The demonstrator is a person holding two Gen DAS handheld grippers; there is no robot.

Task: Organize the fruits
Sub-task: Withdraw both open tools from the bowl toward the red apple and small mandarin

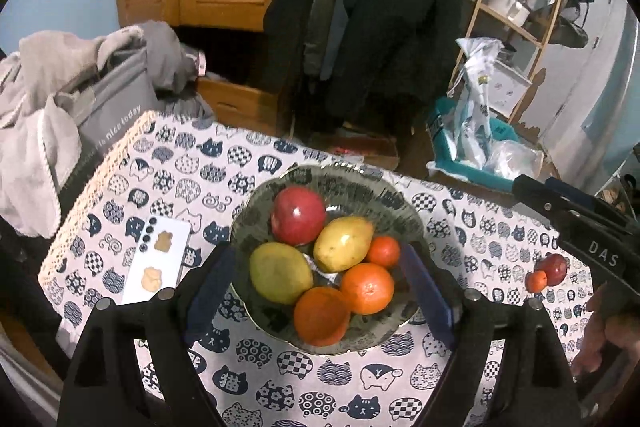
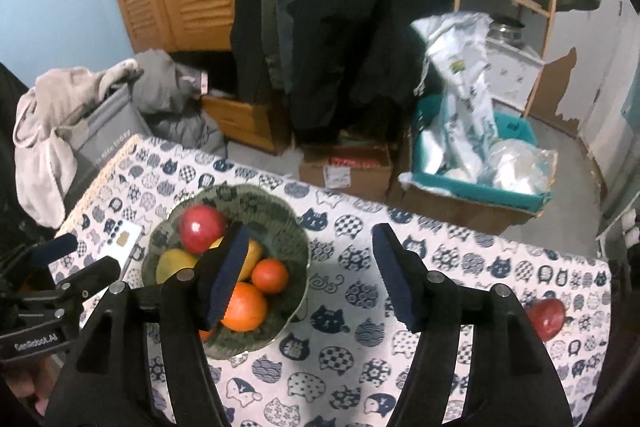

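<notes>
Both the left gripper (image 1: 320, 291) and right gripper (image 2: 308, 275) hold nothing, fingers wide apart. The glass bowl (image 1: 256, 203) at frame centre holds most fruits. A red apple (image 2: 546, 317) and small orange (image 1: 535, 281) lie loose at the right edge; the right gripper should, I think, straddle the apple fully and close gently.

Black plastic grippers, navy ribbed pads (image 2: 226, 277), silver screws, white "DAS" and "GenRobot.AI" lettering.
</notes>
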